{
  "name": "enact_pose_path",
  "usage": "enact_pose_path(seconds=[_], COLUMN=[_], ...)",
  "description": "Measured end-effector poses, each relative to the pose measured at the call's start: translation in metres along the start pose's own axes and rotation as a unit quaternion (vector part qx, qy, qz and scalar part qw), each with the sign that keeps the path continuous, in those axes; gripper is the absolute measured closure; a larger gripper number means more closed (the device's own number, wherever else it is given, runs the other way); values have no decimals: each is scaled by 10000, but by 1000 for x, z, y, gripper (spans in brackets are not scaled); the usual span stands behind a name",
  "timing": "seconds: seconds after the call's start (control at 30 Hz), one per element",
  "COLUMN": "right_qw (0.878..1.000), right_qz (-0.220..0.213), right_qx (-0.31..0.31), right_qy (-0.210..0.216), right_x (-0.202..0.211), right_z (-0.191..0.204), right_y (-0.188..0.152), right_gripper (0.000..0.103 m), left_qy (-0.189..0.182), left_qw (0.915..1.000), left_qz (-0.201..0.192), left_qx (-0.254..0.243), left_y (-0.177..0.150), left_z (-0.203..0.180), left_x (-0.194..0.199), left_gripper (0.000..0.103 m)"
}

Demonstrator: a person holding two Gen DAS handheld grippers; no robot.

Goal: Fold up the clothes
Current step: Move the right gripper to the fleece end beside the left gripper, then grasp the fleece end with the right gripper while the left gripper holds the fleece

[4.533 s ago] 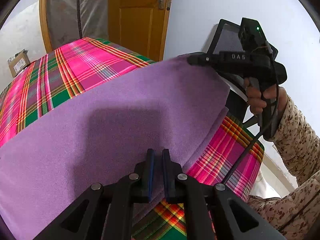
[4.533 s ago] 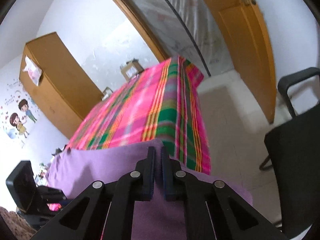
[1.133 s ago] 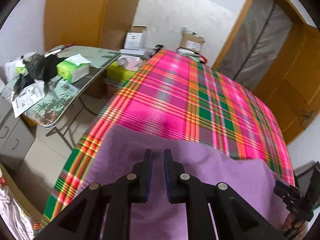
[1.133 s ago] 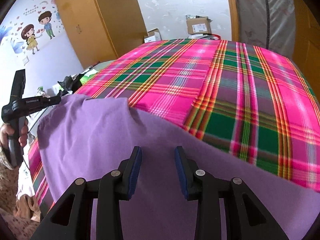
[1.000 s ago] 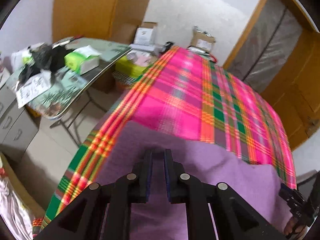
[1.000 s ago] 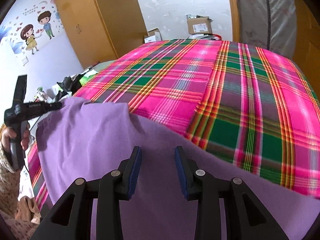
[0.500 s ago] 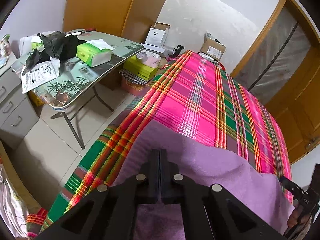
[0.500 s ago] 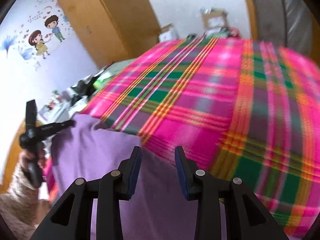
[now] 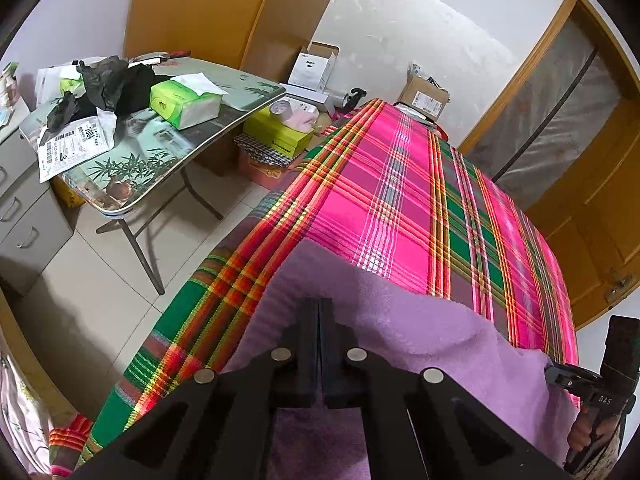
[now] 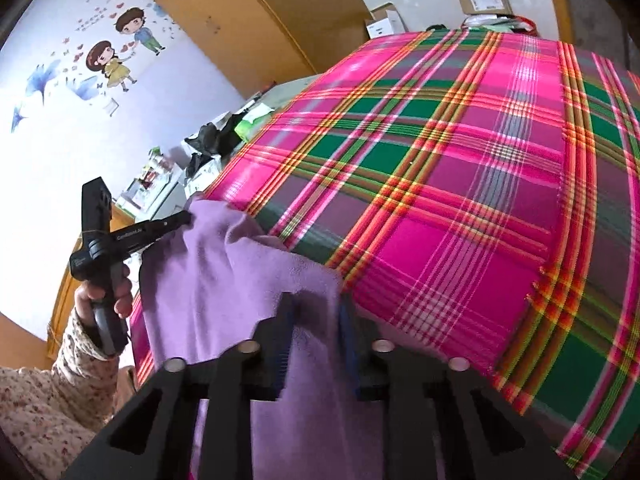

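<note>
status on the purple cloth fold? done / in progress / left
Done: the purple cloth lies doubled on the plaid bedspread, layers bunched. In hand: the left claw is shut on its near-left edge; the right claw is open, cloth draped between its fingers, no grip. Left: close the right claw, lift that side over, flatten the ridges. It is not a neat stack yet.
</note>
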State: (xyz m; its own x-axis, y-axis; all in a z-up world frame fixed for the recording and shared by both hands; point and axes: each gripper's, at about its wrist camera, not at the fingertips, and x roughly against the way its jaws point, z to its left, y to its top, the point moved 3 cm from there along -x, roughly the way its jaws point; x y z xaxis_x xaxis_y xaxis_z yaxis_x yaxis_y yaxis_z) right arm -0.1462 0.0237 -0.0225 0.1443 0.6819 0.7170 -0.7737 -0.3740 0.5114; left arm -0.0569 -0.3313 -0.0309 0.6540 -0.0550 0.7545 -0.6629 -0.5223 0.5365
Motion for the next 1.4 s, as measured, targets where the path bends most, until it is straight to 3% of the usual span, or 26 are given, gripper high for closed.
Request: enact_pose_path(seconds=[0.3,0.57,0.83,0.93,1.03,1.4], right_qw=[9982,9972,9956,9952,9956,9852], right_qz=[-269,71,325,449,583,1076], right_qx=[251,169,-182,84,403,-45], right_qy=[481,720,859,865,618,1333], right_x=[17,3,-1,3,4,-27], right_z=[36,49,33,36,36,21], right_y=[-15,-38,-33,-28,-19,-5], right_gripper=[96,97,84,74,73,68], left_qy=[30,78,101,104,95,50], left_qw=[10000,10000,9999,9999,9999,9999], left_qz=[-15,-36,-49,-56,-67,-119], left_qx=[-2,8,16,17,26,53], left_y=[-1,-2,-3,-3,-3,-3], left_z=[0,-1,-3,-3,-3,-2], left_x=[0,1,2,2,2,2], left_gripper=[101,101,101,101,101,101])
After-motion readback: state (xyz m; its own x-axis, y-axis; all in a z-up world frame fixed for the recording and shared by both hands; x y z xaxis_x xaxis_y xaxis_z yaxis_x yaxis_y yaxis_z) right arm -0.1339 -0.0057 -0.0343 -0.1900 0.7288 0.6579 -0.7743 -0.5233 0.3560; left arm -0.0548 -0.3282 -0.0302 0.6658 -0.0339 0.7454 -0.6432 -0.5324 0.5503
